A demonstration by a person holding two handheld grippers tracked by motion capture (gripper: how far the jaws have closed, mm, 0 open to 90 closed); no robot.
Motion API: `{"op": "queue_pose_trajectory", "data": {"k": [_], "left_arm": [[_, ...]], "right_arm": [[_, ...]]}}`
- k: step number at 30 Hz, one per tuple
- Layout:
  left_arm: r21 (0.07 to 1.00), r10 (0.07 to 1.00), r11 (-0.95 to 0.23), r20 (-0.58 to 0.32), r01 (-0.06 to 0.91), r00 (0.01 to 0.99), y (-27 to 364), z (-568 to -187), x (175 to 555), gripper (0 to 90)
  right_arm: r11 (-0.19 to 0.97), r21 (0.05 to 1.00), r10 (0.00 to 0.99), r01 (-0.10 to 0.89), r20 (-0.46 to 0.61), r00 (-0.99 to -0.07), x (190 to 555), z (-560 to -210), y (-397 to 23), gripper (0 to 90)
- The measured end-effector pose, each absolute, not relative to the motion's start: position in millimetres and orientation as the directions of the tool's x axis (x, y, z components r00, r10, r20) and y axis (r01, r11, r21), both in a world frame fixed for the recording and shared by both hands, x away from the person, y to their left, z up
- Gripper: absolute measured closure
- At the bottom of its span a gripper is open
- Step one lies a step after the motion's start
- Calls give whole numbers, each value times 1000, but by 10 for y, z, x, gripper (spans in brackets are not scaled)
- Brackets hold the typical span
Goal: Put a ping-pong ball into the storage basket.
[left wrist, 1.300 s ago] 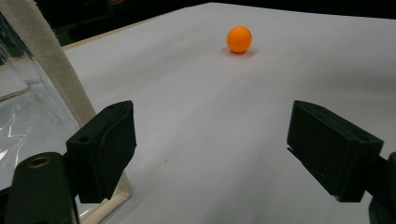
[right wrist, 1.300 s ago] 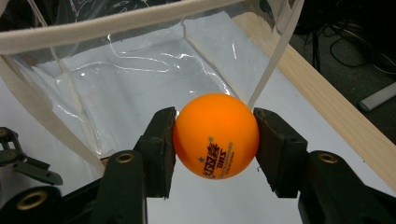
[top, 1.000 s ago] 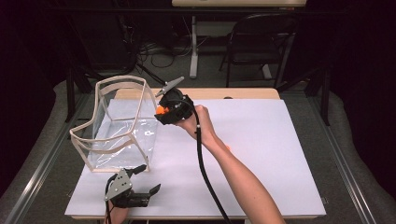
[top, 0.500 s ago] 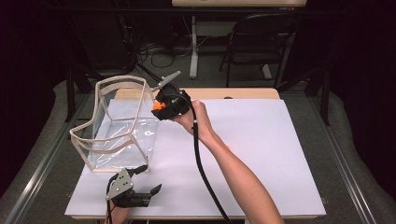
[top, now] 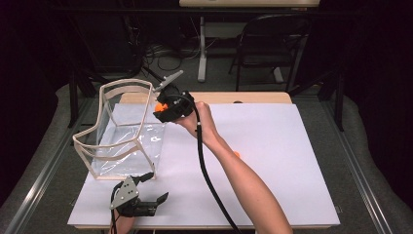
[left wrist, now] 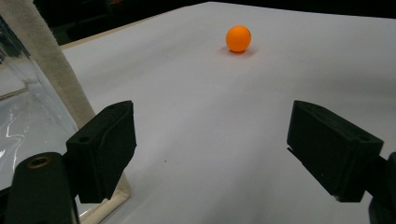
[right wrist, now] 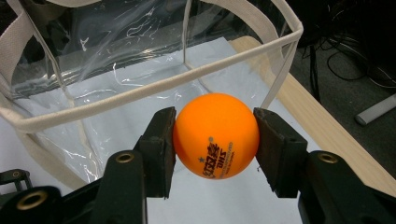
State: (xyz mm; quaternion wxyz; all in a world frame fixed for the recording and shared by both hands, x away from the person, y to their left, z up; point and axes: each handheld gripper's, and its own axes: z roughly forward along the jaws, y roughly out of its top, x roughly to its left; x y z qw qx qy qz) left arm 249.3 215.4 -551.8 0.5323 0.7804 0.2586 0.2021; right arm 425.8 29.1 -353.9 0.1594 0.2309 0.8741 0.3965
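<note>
We see the right gripper (top: 163,108) pinching an orange ball (right wrist: 215,135) between its fingers, raised just beside the rim of the clear bag (top: 122,141). The left gripper (top: 148,187) rests low near the bag's front corner, fingers spread. A second orange ball (left wrist: 238,38) lies on the white table (top: 272,146).
</note>
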Motion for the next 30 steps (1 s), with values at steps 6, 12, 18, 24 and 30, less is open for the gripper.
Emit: {"op": "queue_pose_trajectory", "data": {"k": [6,12,18,24,30], "left_arm": [[936,617,-299,40,187,786,2152,-5517,2491,157],[936,618,-300,41,187,785,2152,-5517,2492,157],[935,616,-301,41,187,786,2150,-5514,2488,157],[935,617,-300,39,189,786,2151,-5519,2497,157],[936,619,-294,34,192,785,2159,-5515,2498,157]], "right_arm": [[576,770,532,274,-98,-841,4256,-3486,329,510],[575,774,529,266,-104,-842,4255,-3441,353,510],[573,776,529,264,-105,-842,4263,-3416,365,510],[570,779,527,259,-105,-844,4270,-3388,398,510],[569,783,520,250,-108,-847,4276,-3356,437,510]]}}
